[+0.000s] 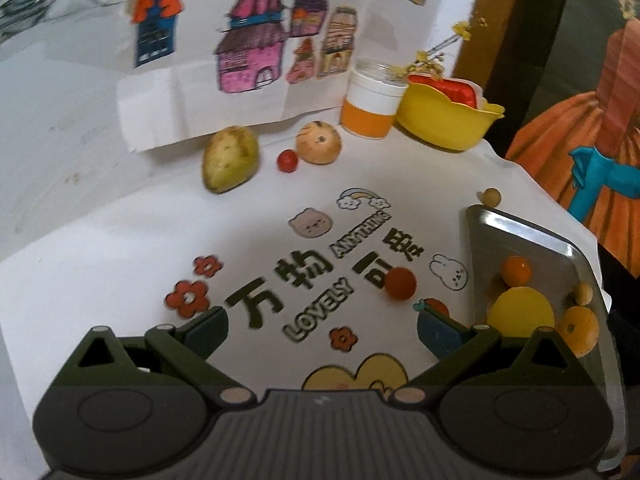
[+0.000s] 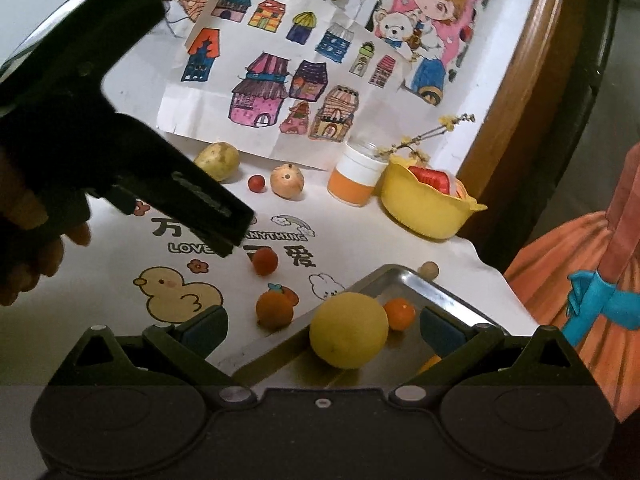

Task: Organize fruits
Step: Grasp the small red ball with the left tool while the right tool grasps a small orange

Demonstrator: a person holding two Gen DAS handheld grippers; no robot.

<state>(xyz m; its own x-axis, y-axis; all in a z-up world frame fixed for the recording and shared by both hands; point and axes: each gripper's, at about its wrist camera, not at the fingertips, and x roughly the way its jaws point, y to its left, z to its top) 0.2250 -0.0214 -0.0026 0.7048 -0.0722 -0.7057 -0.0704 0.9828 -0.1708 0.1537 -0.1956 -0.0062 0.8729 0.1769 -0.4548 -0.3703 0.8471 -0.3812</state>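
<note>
Fruit sorting: my left gripper (image 1: pixel 320 330) hangs empty, jaws spread, red fruit (image 1: pixel 400 283) just ahead for pickup; right gripper (image 2: pixel 324 330), also spread, frames the lemon (image 2: pixel 349 330) collected on the tray (image 2: pixel 404 278).

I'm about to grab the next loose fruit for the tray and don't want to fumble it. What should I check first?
1. Left gripper open and empty: ok, jaws spread, nothing between them.
2. Right gripper open and empty: ok, it stands over the lemon without gripping it.
3. Red ball free to grasp: ok, it lies alone on the mat.
4. Room left on the tray: ok, the far part is bare.
5. Fruit in the tray settled: cannot tell from one moment.
6. Left gripper lined up with the red ball: not ok, the ball lies right of centre.
</note>
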